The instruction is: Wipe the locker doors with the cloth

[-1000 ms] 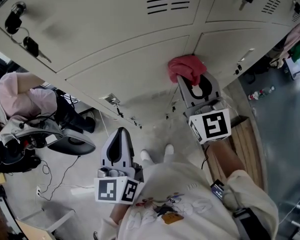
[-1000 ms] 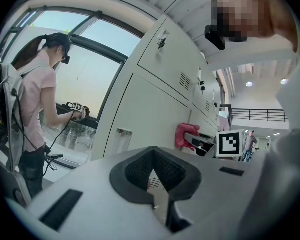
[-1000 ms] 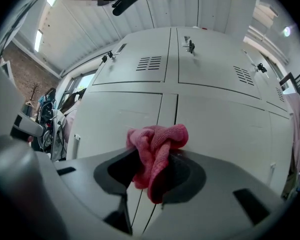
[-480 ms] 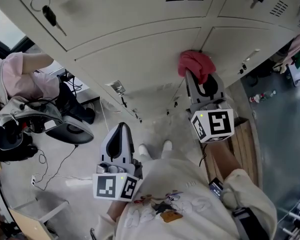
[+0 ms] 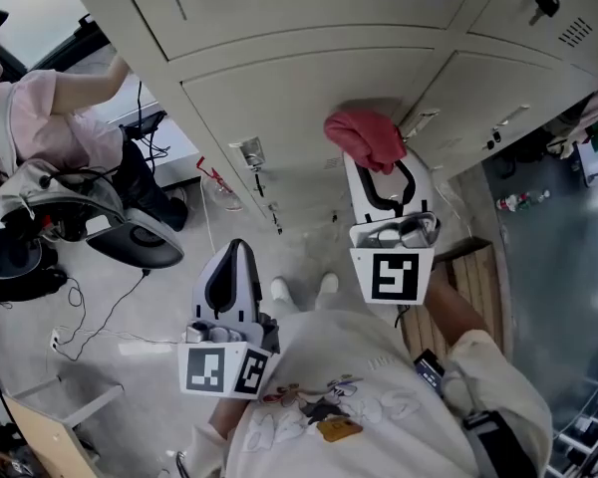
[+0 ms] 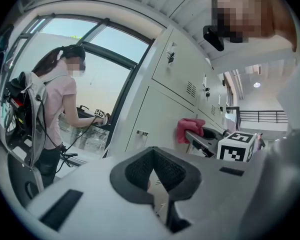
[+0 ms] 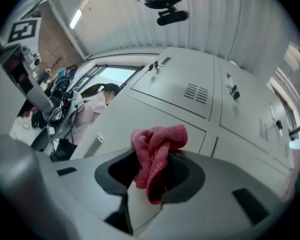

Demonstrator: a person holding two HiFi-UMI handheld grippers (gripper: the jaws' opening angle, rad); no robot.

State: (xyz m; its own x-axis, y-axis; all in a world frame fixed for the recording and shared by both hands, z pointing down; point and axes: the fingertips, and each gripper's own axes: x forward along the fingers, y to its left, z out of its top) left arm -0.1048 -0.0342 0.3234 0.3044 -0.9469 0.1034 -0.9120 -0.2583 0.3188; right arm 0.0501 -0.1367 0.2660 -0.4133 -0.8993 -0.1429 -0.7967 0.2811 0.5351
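we are noting the right tool (image 5: 377,165), clamped on the red cloth (image 5: 364,135), sliding it down the right edge of the lower locker door (image 5: 299,98) over the last second. the wiping is progressing. the left tool (image 5: 233,257) is hanging closed and empty, off the doors.

Bright, even indoor light. Daylight through window (image 6: 104,81) at far left, washed out in left gripper view. Strip lights (image 7: 76,18) glare in right gripper view. Soft shadow around cloth (image 5: 364,137) on locker door (image 5: 299,93). Gripper views fisheye, dark corners, near foreground soft.
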